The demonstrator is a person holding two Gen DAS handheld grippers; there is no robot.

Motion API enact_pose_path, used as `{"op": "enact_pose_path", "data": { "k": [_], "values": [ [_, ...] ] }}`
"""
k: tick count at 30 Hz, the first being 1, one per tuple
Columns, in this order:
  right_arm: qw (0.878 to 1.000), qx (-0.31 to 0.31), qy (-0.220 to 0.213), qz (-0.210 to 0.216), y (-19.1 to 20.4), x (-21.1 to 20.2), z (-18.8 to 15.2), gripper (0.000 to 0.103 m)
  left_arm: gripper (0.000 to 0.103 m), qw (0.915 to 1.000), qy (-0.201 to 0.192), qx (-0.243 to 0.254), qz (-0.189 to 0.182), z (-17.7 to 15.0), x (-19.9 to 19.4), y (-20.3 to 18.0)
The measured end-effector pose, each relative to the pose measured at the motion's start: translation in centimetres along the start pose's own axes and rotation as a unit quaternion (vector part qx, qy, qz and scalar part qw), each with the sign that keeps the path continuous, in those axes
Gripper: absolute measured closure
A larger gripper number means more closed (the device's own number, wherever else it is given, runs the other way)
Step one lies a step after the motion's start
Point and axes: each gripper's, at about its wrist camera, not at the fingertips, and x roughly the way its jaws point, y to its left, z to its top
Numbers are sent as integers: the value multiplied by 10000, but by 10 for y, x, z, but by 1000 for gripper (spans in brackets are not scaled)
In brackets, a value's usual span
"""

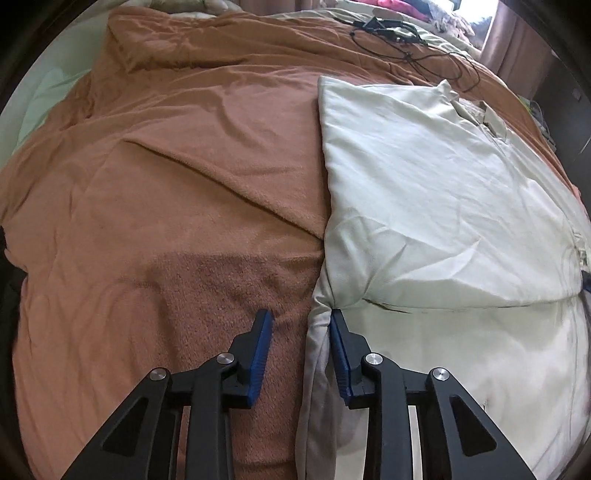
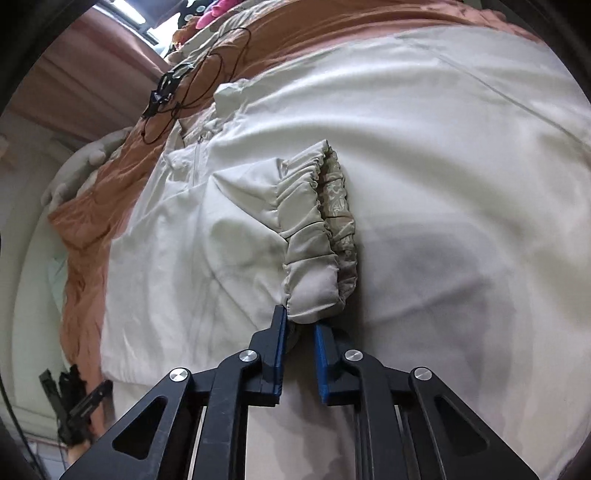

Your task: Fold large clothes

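A large cream jacket (image 1: 436, 192) lies spread on a brown blanket (image 1: 177, 177) on the bed. My left gripper (image 1: 301, 317) is open at the jacket's left edge, one finger on the blanket, the other on the jacket fabric. In the right wrist view the jacket (image 2: 424, 147) fills the frame, with one sleeve folded over its body. The sleeve's gathered elastic cuff (image 2: 317, 221) lies just ahead of my right gripper (image 2: 299, 317), which is open with the cuff's near end touching its left finger.
A black cable with small devices (image 1: 399, 33) lies on the blanket at the far side of the bed, and shows in the right wrist view (image 2: 177, 88). A curtain (image 1: 513, 37) hangs beyond. The left gripper (image 2: 77, 410) shows at lower left.
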Motion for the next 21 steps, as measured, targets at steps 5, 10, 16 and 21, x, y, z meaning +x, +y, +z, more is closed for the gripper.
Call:
{"op": "enact_pose_path", "data": {
  "k": [5, 10, 16, 21],
  "values": [
    [9996, -259, 64, -35, 19, 13, 12, 92, 73, 9999, 2, -41, 133, -2, -1, 2],
    [9992, -357, 166, -64, 25, 22, 22, 89, 72, 9997, 69, -77, 215, 0, -4, 2],
    [9985, -541, -55, -112, 18, -11, 18, 56, 72, 9995, 32, -54, 294, -4, -26, -2],
    [9977, -626, -235, -106, -2, -48, 15, 53, 36, 9994, -217, -222, 150, -5, -55, -9]
  ]
}}
